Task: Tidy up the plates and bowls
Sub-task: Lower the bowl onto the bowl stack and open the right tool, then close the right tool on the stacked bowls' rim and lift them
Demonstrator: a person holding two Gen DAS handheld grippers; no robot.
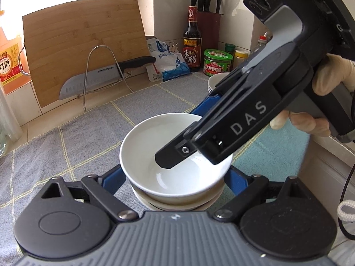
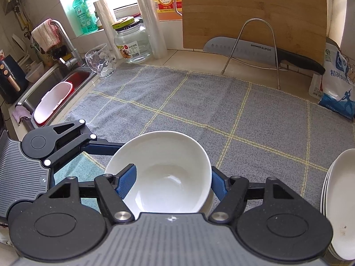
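On grey cloth (image 2: pixel 199 102): right gripper (image 2: pixel 173 181) clamped on bowl (image 2: pixel 168 173) wall — nesting onto stack; left gripper (image 1: pixel 177 177) spread around stack. Next — release squarely.

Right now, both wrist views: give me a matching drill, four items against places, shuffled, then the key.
Items:
1 top bowl
2 knife
3 plates
4 glass

Places:
A beside the sink
B against the cutting board
C between the right tool's fingers
D stacked at the mat's right edge

Pairs: 1-C, 2-B, 3-D, 4-A
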